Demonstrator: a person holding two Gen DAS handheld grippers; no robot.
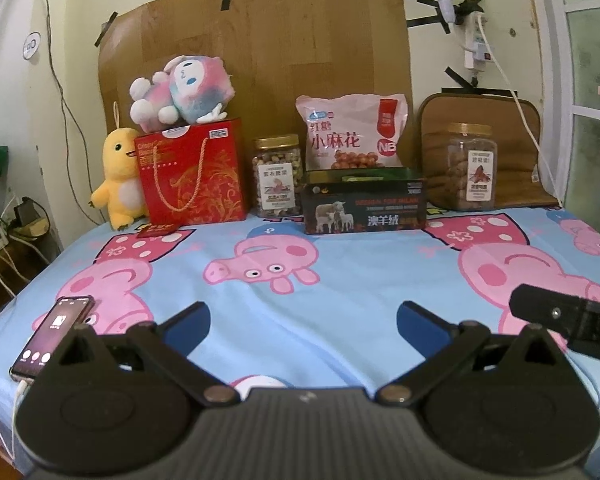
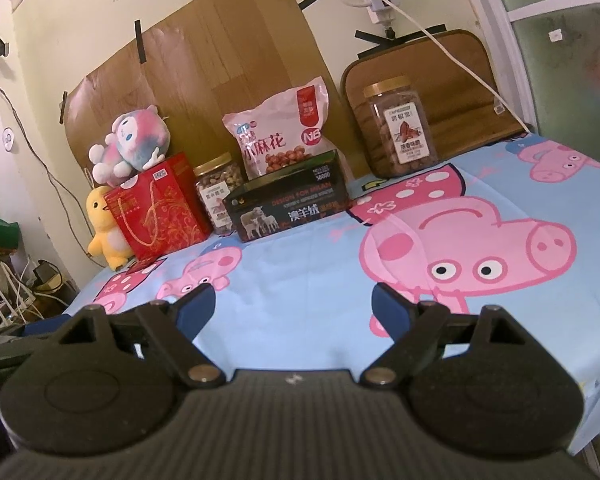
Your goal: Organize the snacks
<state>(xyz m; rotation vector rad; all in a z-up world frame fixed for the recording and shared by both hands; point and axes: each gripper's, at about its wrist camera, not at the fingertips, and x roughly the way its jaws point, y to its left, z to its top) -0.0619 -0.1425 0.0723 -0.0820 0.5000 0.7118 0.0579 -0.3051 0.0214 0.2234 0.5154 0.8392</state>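
Along the back of the cloth-covered table stand a pink snack bag (image 1: 352, 134) (image 2: 286, 134), a dark box (image 1: 364, 206) (image 2: 290, 208) in front of it, a small clear jar of nuts (image 1: 278, 176) (image 2: 218, 192) to its left, and a larger jar (image 1: 472, 166) (image 2: 400, 128) far right. My left gripper (image 1: 302, 320) hovers open over the near cloth, nothing between its blue pads. Likewise my right gripper (image 2: 294, 304) is open and holds nothing. Part of the right gripper (image 1: 568, 320) shows at the left wrist view's right edge.
A red gift bag (image 1: 192, 172) (image 2: 160, 208) with a plush toy (image 1: 184, 90) (image 2: 130, 144) on top stands back left, beside a yellow plush duck (image 1: 120, 178) (image 2: 104, 228). A phone (image 1: 52, 338) lies at the table's near left edge. Cables and clutter sit left of the table.
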